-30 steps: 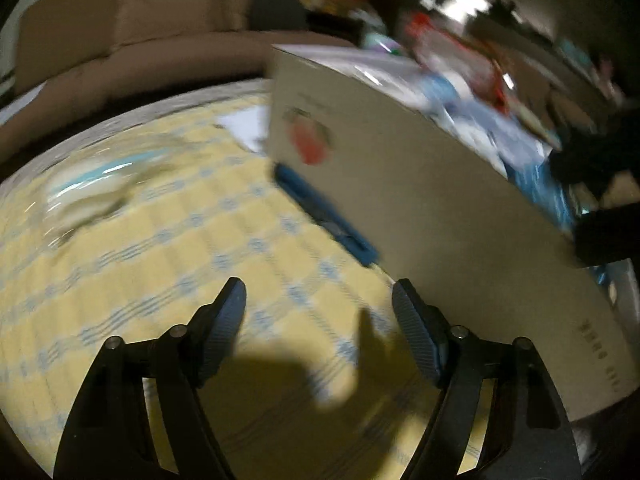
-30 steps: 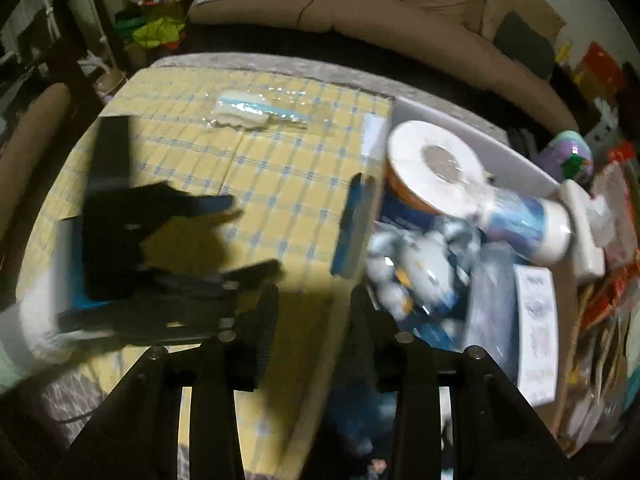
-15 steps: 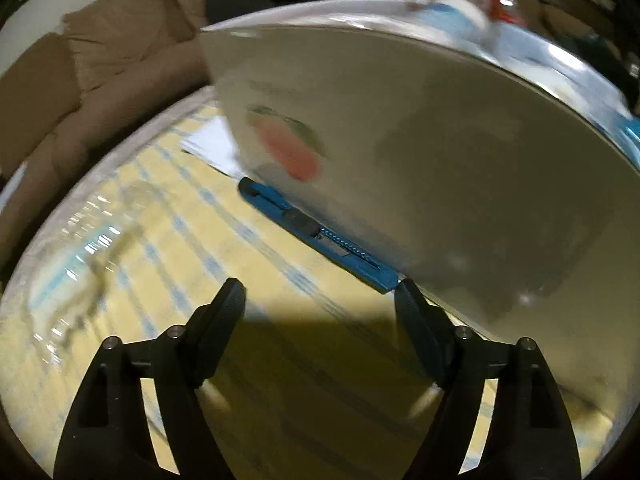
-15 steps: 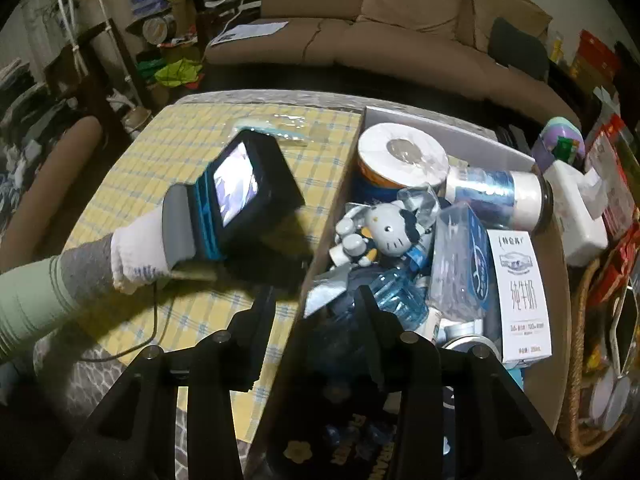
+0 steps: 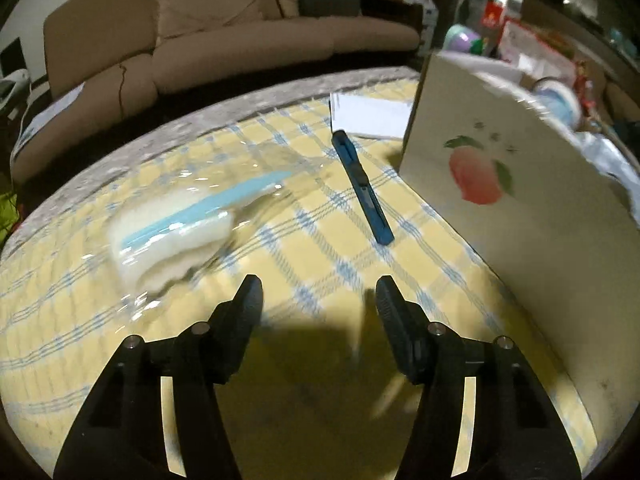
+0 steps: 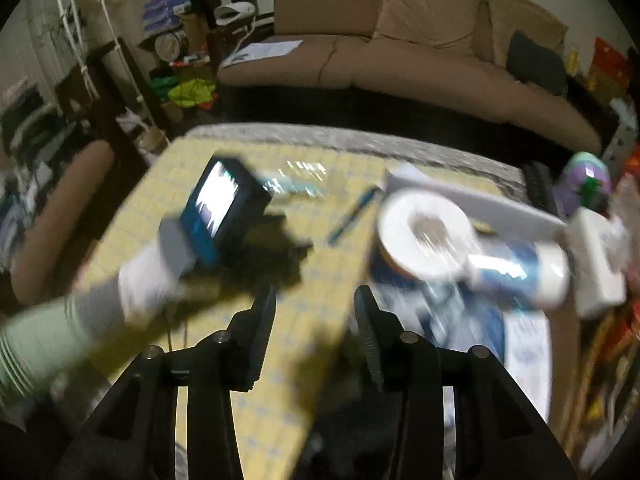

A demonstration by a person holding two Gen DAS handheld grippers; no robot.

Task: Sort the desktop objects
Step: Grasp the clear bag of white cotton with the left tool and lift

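Observation:
In the left wrist view a blue utility knife (image 5: 362,186) lies on the yellow checked tablecloth, ahead of my left gripper (image 5: 318,300). Its jaws are closing with nothing between them. A clear packet holding a white and blue item (image 5: 180,228) lies ahead to the left. A white box with a peach picture (image 5: 520,208) stands on the right. In the right wrist view my right gripper (image 6: 316,312) hangs open and empty over the box's left edge. The knife (image 6: 352,216) and the packet (image 6: 296,184) show beyond it, blurred.
The box holds a paper roll (image 6: 424,232), a blue-labelled roll (image 6: 516,272) and other clutter. A gloved hand carries the left gripper's screen (image 6: 224,216) over the table. A white sheet (image 5: 372,116) lies behind the knife. A brown sofa (image 5: 240,40) runs along the far side.
The left view has swung left from the box's side, bringing the packet into sight, and its jaws stand narrower. The right view has lifted and shifted left; the gloved hand moved farther out.

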